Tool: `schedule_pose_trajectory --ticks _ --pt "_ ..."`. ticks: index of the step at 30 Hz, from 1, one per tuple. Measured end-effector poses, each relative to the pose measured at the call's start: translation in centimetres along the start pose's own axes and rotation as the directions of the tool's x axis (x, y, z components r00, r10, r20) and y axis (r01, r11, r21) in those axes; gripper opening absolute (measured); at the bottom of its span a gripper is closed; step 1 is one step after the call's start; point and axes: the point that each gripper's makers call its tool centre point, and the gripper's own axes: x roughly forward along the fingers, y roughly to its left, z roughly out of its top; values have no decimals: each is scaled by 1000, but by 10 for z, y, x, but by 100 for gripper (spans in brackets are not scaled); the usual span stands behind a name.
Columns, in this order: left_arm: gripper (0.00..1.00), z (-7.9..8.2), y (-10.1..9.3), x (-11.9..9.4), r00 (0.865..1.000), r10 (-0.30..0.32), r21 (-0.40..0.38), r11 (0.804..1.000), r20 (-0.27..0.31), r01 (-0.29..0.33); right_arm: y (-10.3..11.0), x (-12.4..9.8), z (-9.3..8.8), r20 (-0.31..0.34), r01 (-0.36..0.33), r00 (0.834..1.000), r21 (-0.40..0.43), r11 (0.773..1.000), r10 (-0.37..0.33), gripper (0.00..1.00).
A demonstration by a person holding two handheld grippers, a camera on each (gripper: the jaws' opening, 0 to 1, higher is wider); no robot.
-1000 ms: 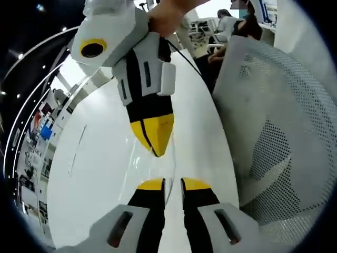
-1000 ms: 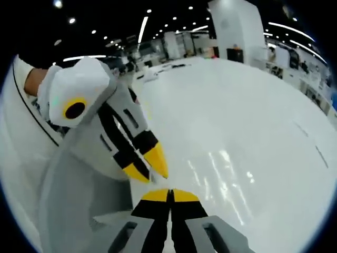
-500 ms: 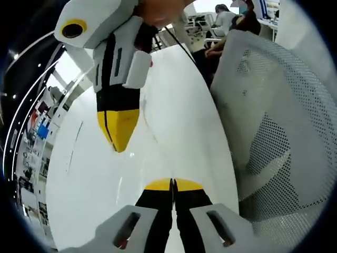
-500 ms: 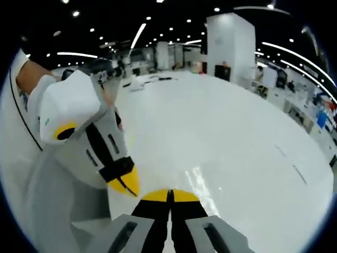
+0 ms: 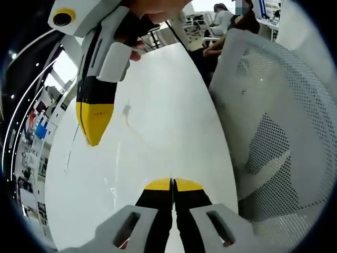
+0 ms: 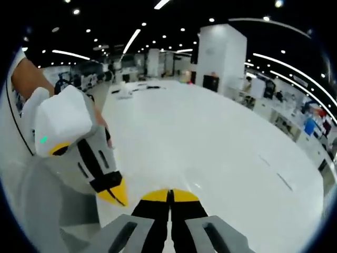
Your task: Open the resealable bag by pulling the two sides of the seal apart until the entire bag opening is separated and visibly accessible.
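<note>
Off to the right in the left gripper view, a white mesh chair back bulges in close and takes up that whole side. It is the one real obstacle near the claws. Behind it at the top, people sit at distant desks.

The white worktop runs long and bare between the chair and the far edge on the left, so there is plenty of open room out that way. In the right gripper view the worktop spreads wide and glossy towards a white pillar and rows of ceiling lights.

The bag is clear and very hard to make out. There is just a faint crease and a few glints over the worktop, running from the left claw up towards the right claw.

The left claw's yellow tips are pressed flat together. The right claw hangs nose-down from a hand at the top, its tips also closed to a point. Whether either one pinches the film, I cannot tell. In its own view the right claw shows its tips meeting, with the left claw just beside it, angled in from the left.
</note>
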Motion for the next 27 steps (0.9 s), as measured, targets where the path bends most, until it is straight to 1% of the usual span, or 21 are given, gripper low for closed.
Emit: schedule_pose_trajectory --ticks 3,5,9,12,13,14,19,20,23,27 --pt "0 -2 0 1 1000 7 -18 1000 -5 -7 2 0 1 5 -4 1000 4 1000 3 0" --pt "0 -3 0 2 1000 8 -15 1000 -10 -8 2 0 3 11 0 1000 -2 1000 0 0" --pt "0 1 0 1 1000 11 -6 1000 2 -11 0 -1 10 24 13 1000 -8 1000 -13 0" --pt "0 3 7 -2 999 35 -29 999 12 -34 -3 -3 10 25 21 999 -11 1000 -21 0" --pt "0 4 10 -3 998 52 -56 997 20 -50 -4 -4 11 30 25 999 -9 1000 -25 0" --pt "0 4 12 -4 998 56 -65 996 20 -55 -4 -5 11 33 26 999 -8 1000 -26 0" --pt "0 2 17 -7 997 80 -65 995 16 -79 -5 -5 12 52 41 998 -1 999 -41 0" --pt "0 1 18 -7 996 84 -66 994 12 -83 -5 -4 12 55 40 998 11 999 -41 0" --pt "0 -1 21 -6 995 96 -62 993 7 -95 -5 -4 11 54 42 998 16 999 -43 0" --pt "0 -2 26 -7 993 122 -34 992 5 -122 -6 -3 10 50 44 998 22 999 -45 0"
